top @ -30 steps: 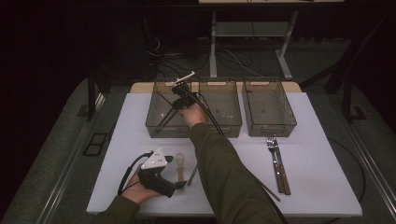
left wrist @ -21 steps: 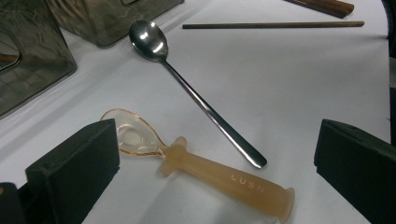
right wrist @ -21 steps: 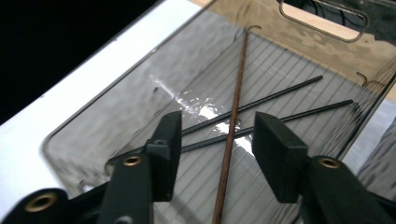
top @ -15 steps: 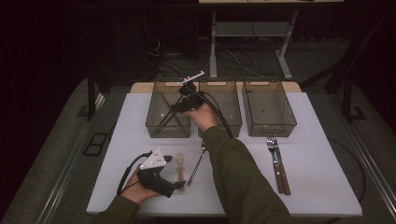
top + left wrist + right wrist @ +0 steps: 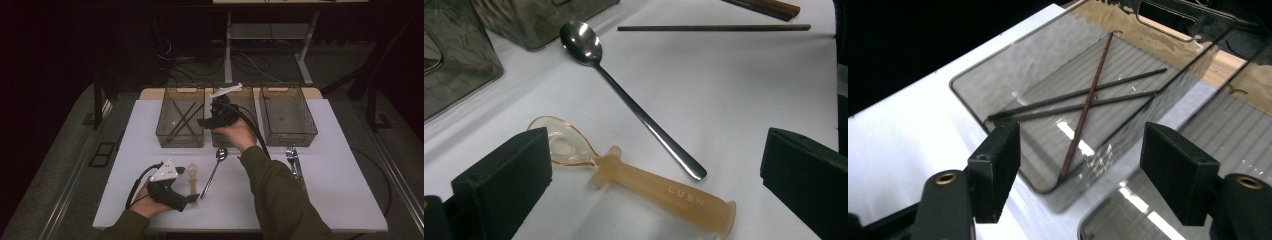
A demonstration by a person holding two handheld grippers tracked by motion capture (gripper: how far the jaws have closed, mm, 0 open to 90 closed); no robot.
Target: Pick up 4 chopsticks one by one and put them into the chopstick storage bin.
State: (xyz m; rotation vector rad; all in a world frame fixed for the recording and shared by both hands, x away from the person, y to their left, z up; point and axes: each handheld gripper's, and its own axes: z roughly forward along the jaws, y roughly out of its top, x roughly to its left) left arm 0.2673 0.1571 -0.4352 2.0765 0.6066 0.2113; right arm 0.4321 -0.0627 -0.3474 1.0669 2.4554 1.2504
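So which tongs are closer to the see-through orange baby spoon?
Left. The left tongs sit open right over the see-through orange baby spoon; the right tongs are far off above the clear plastic bins.

I am sitting at a white table (image 5: 345, 190) in a dark room. Grey carpet (image 5: 60, 170) is lying under it. Behind the table, a desk's metal legs (image 5: 228, 45) are standing, and black cables (image 5: 250, 62) are lying on the floor there.

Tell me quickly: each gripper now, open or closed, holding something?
Left gripper: open, holding nothing, above the orange spoon.
Right gripper: open, empty, above the left bin.
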